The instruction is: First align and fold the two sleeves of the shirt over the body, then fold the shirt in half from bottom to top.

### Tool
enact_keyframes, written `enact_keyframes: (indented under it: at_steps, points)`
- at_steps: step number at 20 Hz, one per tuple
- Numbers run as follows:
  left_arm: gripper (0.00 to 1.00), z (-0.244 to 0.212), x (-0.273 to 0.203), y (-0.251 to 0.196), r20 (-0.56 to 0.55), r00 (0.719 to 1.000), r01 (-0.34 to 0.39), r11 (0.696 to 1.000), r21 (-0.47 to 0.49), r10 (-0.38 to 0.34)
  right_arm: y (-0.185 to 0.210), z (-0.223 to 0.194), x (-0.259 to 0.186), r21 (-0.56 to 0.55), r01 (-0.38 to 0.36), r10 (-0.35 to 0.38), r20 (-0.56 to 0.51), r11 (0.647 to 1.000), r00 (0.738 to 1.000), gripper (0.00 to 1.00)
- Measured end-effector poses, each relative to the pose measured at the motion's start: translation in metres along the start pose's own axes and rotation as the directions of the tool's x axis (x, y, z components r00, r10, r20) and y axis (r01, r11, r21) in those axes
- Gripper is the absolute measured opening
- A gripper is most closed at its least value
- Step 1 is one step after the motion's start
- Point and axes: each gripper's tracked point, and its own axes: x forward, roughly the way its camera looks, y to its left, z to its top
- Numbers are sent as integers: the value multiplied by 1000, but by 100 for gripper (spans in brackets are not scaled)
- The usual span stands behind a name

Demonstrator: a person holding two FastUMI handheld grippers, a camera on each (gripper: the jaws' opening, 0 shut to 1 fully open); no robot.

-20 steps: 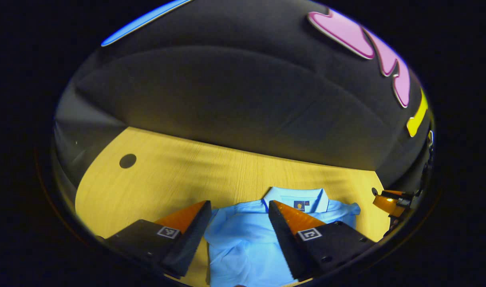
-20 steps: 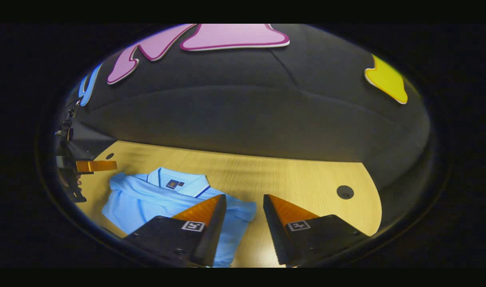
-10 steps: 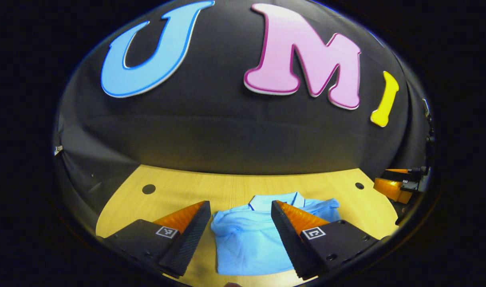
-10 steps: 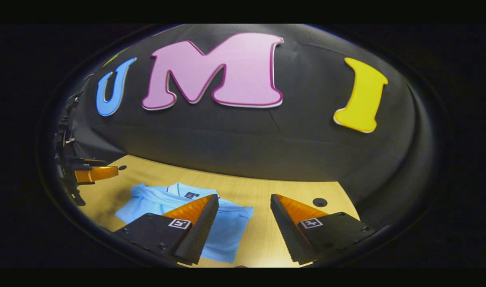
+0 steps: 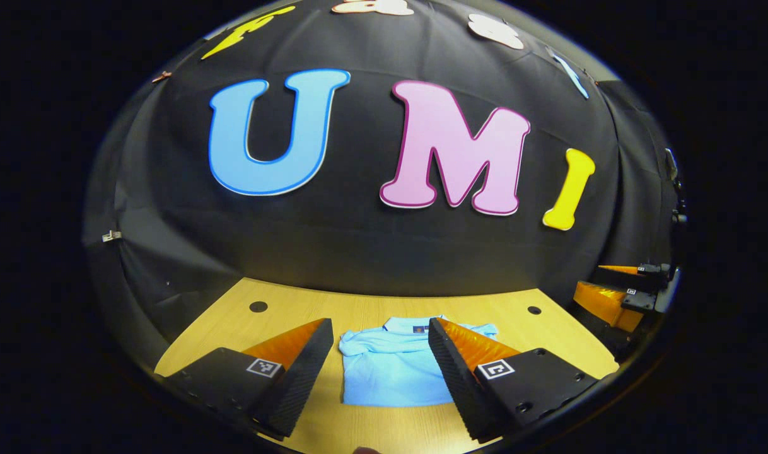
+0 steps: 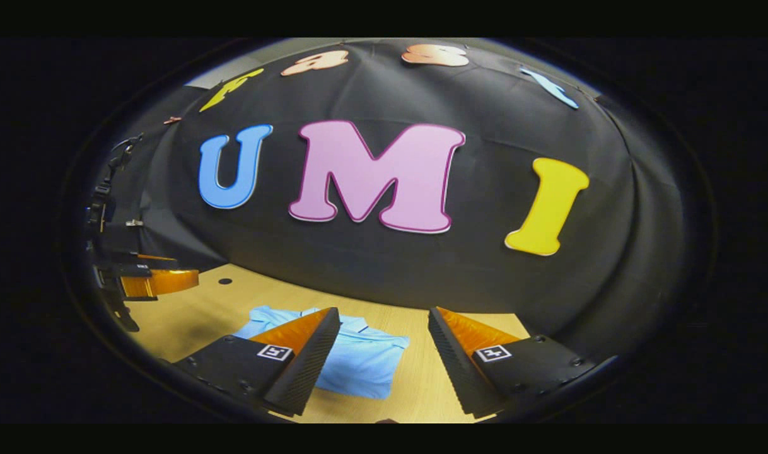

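Note:
A light blue polo shirt [image 5: 390, 372] lies folded into a compact rectangle on the wooden table [image 5: 283, 315], collar toward the wall. My left gripper [image 5: 379, 340] hovers open above and in front of the shirt, nothing between its fingers. In the right gripper view the shirt [image 6: 362, 362] lies ahead to the left, partly behind one finger. My right gripper [image 6: 384, 328] is open too and holds nothing. Each gripper shows at the other view's edge: the right gripper [image 5: 617, 296] at the far right, the left gripper [image 6: 151, 280] at the far left.
The table has small round holes near its back corners [image 5: 258, 307] [image 5: 534, 310]. The black cloth wall [image 5: 359, 252] rises directly behind the table's far edge. Bare wood surrounds the shirt on both sides.
Both grippers have drawn back and tilted up from the shirt, which now looks smaller and farther off. More of the wall has come into sight. Both stay open.

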Motion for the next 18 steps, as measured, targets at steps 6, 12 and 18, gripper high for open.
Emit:
enact_keyframes:
  at_steps: [6, 12, 18]
  points:
    - [97, 4, -68, 4, 70, 998, -11, 1000, -21, 12, 26, 3, -56, 2, -20, 20, 33, 1000, 999, 90]
    - [97, -12, -111, -4, 87, 996, -7, 999, -54, 12, 61, -4, -87, 33, -71, 70, 34, 997, 997, 92]
    - [97, -14, -122, -11, 112, 994, -17, 1000, -17, 19, 84, -1, -93, 47, -110, 108, 52, 993, 993, 92]
